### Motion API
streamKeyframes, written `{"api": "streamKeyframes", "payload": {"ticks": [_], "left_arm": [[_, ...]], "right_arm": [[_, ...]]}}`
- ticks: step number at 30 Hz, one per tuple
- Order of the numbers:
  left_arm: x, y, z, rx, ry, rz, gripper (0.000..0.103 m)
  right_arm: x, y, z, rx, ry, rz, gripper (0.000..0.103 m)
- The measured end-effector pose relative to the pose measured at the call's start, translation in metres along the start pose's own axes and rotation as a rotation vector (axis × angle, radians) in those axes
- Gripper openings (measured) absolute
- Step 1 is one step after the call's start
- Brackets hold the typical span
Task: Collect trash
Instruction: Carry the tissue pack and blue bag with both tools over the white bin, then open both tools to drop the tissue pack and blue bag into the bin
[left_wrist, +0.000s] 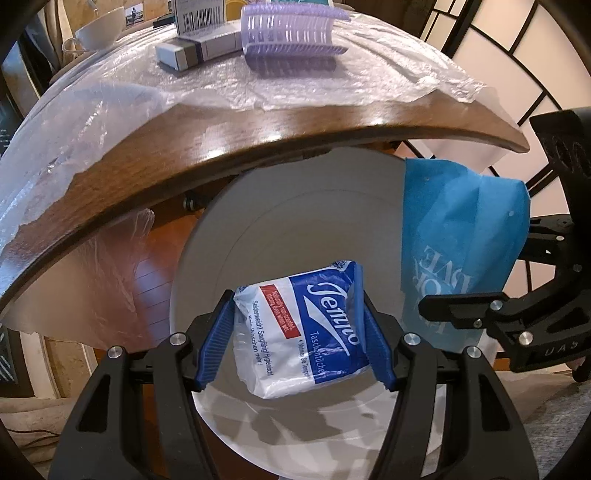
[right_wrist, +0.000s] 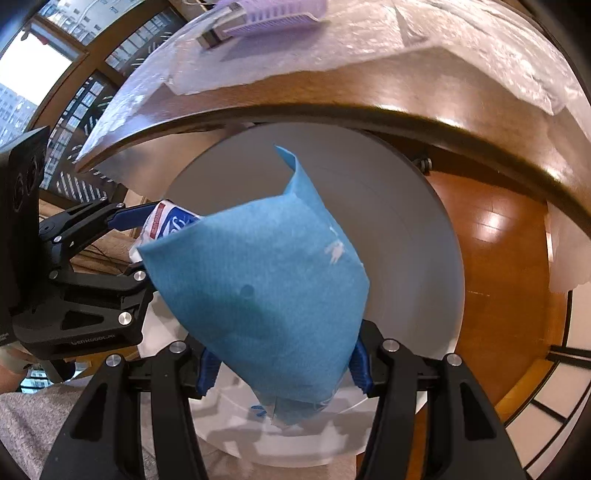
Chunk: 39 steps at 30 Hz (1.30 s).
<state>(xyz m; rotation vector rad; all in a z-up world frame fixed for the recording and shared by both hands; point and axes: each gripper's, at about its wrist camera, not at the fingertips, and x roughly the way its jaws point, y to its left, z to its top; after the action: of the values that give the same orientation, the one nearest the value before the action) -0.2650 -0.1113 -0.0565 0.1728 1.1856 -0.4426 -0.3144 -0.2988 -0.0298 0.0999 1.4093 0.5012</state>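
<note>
Trash hangs over the white bin (left_wrist: 207, 266) below the surface (left_wrist: 258, 133) edge, ready to drop: the left hand-held gripper (left_wrist: 299, 328) clamps a tissue pack (left_wrist: 295, 332) printed "Taschentücher". The right hand-held gripper (right_wrist: 284, 369) pinches a crumpled blue paper bag (right_wrist: 266, 280), its white lettering unreadable.

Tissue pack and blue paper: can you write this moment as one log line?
left tongs: shut on tissue pack | right tongs: shut on blue paper | both above white bin | beside wooden table
</note>
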Motion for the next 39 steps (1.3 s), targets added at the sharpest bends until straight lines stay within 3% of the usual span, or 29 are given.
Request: {"api": "streamKeyframes", "payload": {"ticks": [23, 26, 27, 29, 39], "left_arm": [[0.026, -0.012, -0.001, 0.033, 0.031, 0.017, 0.065], [0.023, -0.011, -0.002, 0.028, 0.012, -0.015, 0.065], [0.02, -0.01, -0.002, 0.022, 0.0, -0.035, 0.075], [0.018, -0.008, -0.002, 0.005, -0.01, -0.029, 0.09], [-0.013, 0.023, -0.008, -0.163, -0.033, -0.078, 0.09]], "right_arm": [[0.016, -0.018, 0.008, 0.088, 0.012, -0.003, 0.055], [0.013, -0.009, 0.003, 0.069, -0.007, 0.002, 0.062], [0.012, -0.007, 0.005, 0.06, -0.012, -0.006, 0.078], [0.003, -0.005, 0.002, 0.044, -0.05, -0.052, 0.089], [-0.048, -0.018, -0.004, 0.108, -0.122, -0.039, 0.091]]}}
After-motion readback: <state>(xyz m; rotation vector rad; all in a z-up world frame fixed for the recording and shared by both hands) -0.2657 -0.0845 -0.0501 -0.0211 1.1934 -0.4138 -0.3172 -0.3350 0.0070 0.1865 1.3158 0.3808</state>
